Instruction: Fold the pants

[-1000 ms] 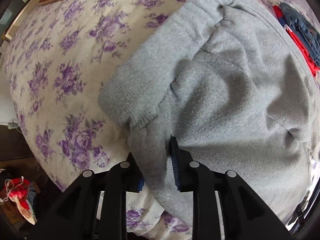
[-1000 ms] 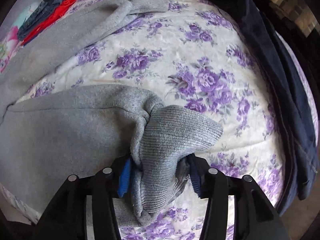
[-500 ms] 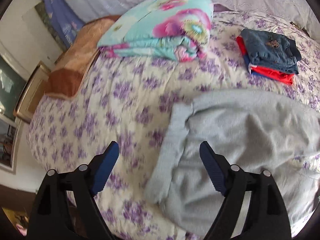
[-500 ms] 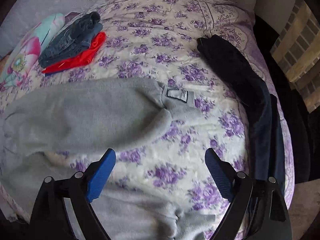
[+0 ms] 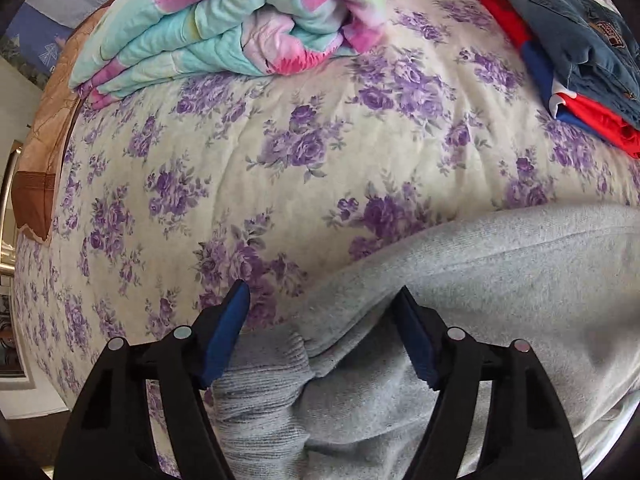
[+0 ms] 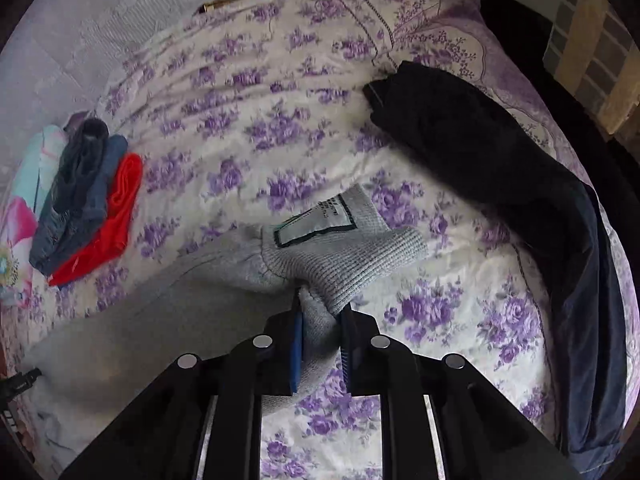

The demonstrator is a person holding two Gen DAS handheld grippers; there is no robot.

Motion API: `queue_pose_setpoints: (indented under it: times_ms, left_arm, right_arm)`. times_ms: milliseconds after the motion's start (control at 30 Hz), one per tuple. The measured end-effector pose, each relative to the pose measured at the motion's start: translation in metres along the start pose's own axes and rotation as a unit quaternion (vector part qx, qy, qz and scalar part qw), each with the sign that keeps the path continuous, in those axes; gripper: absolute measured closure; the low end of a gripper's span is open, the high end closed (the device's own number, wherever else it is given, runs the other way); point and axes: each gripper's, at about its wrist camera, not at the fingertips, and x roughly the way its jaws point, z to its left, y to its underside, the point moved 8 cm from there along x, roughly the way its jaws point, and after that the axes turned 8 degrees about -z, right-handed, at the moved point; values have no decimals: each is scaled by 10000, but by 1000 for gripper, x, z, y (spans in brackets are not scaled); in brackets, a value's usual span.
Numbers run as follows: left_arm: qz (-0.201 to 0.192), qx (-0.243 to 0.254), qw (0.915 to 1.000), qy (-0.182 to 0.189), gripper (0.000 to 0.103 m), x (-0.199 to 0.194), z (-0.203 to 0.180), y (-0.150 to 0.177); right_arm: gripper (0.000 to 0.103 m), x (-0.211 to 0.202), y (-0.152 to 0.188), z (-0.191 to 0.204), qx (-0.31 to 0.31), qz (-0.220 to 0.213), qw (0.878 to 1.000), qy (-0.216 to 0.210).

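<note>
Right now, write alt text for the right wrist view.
The right gripper, whose jaws have just been closing, pinches the ribbed cuff of grey sweatpants on a purple-flowered bedspread. Dark trousers lie to the right, folded clothes to the left.

Open floral bedspread (image 5: 320, 128) mid-bed, folded quilt (image 5: 240, 28) and clothes stack (image 5: 560, 48) behind, dark garment (image 6: 500, 184) along right edge.

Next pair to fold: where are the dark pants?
In the right wrist view, the dark pants lie along the right side of the flowered bedspread, right of the grey pants.
</note>
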Motion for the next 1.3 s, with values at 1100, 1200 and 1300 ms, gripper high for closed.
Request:
queue_pose_setpoints:
  times_ms: [1100,1200,1300]
  left_arm:
    - [584,3182,9187,2265,92,-6,-53,-8]
    - [451,3062,9206,2381,92,-18,-50,-8]
    - [327,3096,9195,2399,92,-29,-48,-7]
  right_arm:
    - [32,-74,70,223,-3232,385,9282,-1802]
    - [32,-37,75,290,-3767,737,8895,-2479]
    - [32,-2,89,345,-4705,1117,8376,-2543]
